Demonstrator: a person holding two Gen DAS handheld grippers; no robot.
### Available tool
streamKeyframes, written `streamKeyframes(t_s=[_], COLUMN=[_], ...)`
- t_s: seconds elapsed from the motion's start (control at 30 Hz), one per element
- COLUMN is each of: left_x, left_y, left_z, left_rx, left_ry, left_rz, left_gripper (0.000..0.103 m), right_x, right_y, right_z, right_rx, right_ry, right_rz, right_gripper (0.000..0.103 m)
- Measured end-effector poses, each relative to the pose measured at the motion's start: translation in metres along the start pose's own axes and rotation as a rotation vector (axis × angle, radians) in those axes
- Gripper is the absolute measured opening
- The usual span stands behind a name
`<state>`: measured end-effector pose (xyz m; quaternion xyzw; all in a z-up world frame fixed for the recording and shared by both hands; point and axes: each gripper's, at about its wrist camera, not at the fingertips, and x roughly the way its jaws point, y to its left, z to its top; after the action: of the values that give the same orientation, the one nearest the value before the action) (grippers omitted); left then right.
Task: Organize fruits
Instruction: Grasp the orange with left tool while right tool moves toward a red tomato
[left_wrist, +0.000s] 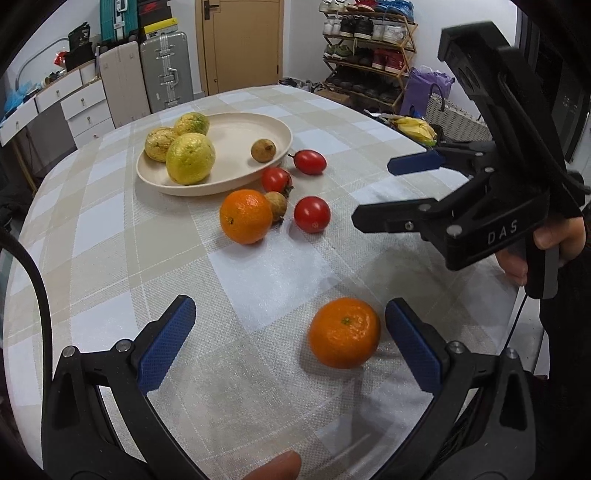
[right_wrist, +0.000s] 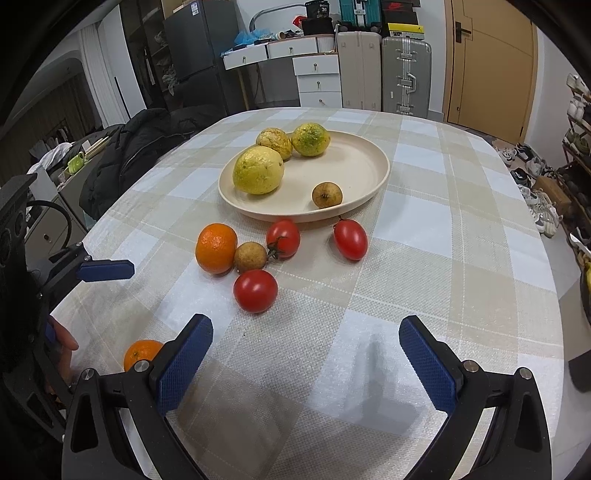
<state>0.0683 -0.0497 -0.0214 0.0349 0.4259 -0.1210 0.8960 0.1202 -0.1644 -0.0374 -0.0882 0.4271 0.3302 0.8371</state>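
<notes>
A cream plate (left_wrist: 236, 129) (right_wrist: 354, 166) holds three yellow-green fruits (left_wrist: 190, 158) (right_wrist: 258, 170) and one small brown fruit (left_wrist: 263, 150) (right_wrist: 327, 194). On the cloth before it lie an orange (left_wrist: 245, 216) (right_wrist: 216, 248), another small brown fruit (left_wrist: 277, 205) (right_wrist: 250, 256) and three red tomatoes (left_wrist: 312, 214) (right_wrist: 255, 290). A second orange (left_wrist: 344, 332) (right_wrist: 142, 352) lies nearer, just inside my left gripper's right finger. My left gripper (left_wrist: 290, 343) is open and empty. My right gripper (right_wrist: 306, 363) is open and empty; it also shows in the left wrist view (left_wrist: 373, 194).
The table has a checked beige-and-white cloth (left_wrist: 110, 229) (right_wrist: 443, 258). A dark jacket (right_wrist: 140, 147) lies over a chair at the table's left. Bananas (left_wrist: 415, 127) sit beyond the far right edge. Suitcases (left_wrist: 162, 70), drawers and a shoe rack (left_wrist: 369, 48) stand behind.
</notes>
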Motion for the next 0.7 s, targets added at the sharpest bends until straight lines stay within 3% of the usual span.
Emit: streamKeyframes(t_s=[0.3, 0.53, 0.67, 0.7], left_x=[0.009, 0.012, 0.011, 0.011], left_y=[-0.005, -0.012, -0.022, -0.023], left_z=[-0.003, -0.007, -0.011, -0.011], left_rx=[0.034, 0.081, 0.129, 0.132], left_ry=[0.038, 0.068, 0.071, 0.069], left_rz=[-0.002, -0.061, -0.102, -0.113], left_gripper=[0.102, 0.074, 0.043, 0.04], right_x=[0.006, 0.01, 0.012, 0.013], right_y=[0.001, 0.0, -0.001, 0.0], right_z=[-0.001, -0.002, -0.002, -0.002], right_rx=[0.003, 0.017, 0.026, 0.028], right_ry=[0.013, 0.02, 0.019, 0.02], right_rz=[-0.003, -0.007, -0.003, 0.0], right_gripper=[0.103, 0.103, 0.103, 0.103])
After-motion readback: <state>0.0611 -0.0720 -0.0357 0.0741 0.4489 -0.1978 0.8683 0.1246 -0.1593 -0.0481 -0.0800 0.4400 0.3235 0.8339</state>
